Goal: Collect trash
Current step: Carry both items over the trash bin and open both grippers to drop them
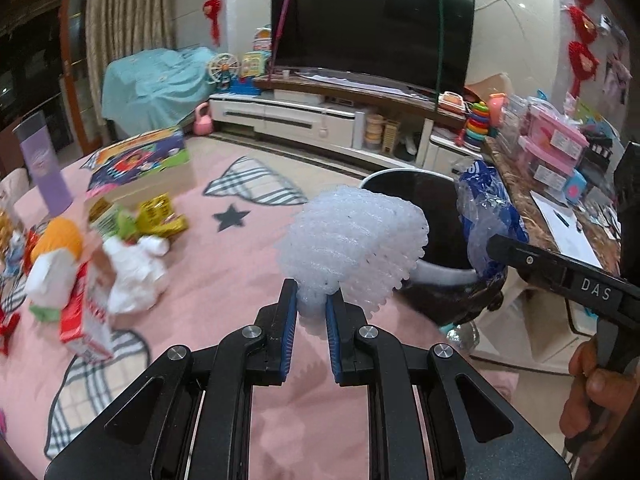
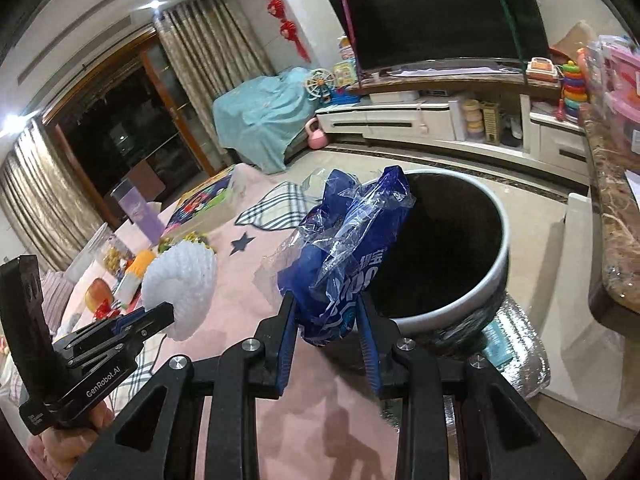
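Currently the left gripper (image 1: pixel 311 312) has its blue pads nearly together, pinching the lower edge of a white foam net (image 1: pixel 352 252); the net stands up above the fingers, over the pink cloth (image 1: pixel 224 280), just left of the bin (image 1: pixel 440 276). From the right wrist view the same net (image 2: pixel 180 288) sticks out of the left gripper (image 2: pixel 160 318) at frame left. Right gripper (image 2: pixel 326 320) is part closed on a crumpled blue-and-clear wrapper (image 2: pixel 344 248), pads pressing it on both sides; the wrapper rises in front of the bin's near left rim (image 2: pixel 452 308). Whether it is over the opening or just beside it, cannot tell. Bin interior is dark, contents not visible. More trash remains on the cloth at left: crumpled white paper (image 1: pixel 136 272), yellow wrapper (image 1: pixel 164 216), red-and-white carton (image 1: pixel 86 320). A purple cup (image 1: pixel 44 168) stands further back, near a colourful box (image 1: pixel 140 156).
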Demonstrator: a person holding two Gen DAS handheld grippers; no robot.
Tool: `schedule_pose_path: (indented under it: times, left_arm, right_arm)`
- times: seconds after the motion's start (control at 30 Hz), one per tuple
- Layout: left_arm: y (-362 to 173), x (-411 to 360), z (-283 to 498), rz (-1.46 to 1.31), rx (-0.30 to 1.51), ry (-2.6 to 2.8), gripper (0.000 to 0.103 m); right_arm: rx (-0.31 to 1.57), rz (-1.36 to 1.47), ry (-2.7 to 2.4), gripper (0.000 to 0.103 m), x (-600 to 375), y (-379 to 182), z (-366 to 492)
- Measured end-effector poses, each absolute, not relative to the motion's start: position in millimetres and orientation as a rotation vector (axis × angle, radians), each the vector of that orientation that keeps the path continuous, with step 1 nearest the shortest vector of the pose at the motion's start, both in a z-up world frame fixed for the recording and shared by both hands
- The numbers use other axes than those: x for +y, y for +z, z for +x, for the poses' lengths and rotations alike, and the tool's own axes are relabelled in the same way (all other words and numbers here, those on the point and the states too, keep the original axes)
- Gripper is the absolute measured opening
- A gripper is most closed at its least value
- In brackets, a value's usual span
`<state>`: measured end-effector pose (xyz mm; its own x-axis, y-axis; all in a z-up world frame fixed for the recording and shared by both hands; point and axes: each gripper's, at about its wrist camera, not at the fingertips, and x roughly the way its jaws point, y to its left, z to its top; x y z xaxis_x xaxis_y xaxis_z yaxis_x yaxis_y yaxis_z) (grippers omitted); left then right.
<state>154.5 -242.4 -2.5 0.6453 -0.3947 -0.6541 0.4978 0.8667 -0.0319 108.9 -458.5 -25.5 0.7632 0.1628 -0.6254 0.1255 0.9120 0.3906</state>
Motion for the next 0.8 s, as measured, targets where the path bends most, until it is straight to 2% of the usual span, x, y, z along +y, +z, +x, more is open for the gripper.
schedule_pose_path:
  times: [0.8]
  left_arm:
    - [-10, -341, 201, 0.251, 0.733, -0.604, 0.013]
  right_arm:
    - [0.769, 0.446, -0.038, 0.03, -520, -43, 137]
